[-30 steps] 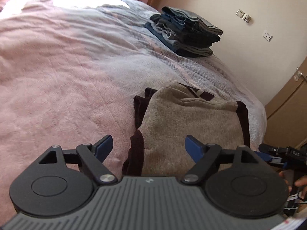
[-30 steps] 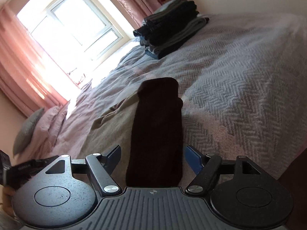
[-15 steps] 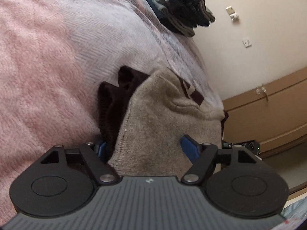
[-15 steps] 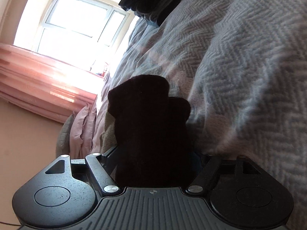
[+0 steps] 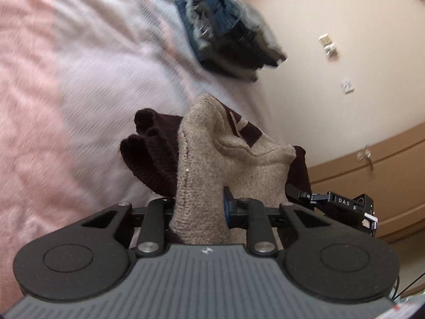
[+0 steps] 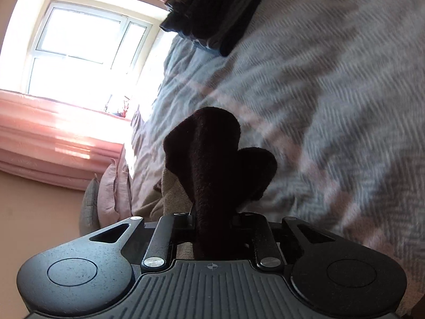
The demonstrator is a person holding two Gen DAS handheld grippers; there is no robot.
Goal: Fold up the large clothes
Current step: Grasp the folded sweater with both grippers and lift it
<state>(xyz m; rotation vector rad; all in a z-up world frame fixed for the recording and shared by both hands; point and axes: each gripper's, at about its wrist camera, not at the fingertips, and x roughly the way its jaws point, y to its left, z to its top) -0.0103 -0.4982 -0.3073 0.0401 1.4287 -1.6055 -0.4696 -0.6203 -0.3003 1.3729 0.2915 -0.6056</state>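
Beige knit of the sweater bunches on the bed; my left gripper is closing on its near hem, right gripper closing on the dark sleeve; its length runs away toward the folded stack.

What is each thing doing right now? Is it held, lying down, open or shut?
Left gripper: closing on the beige part of the sweater.
Right gripper: closing on the sweater's dark sleeve.
Sweater: bunched, held at both ends.
Pile of folded clothes: stacked on the bed.
Window: shut, bright.
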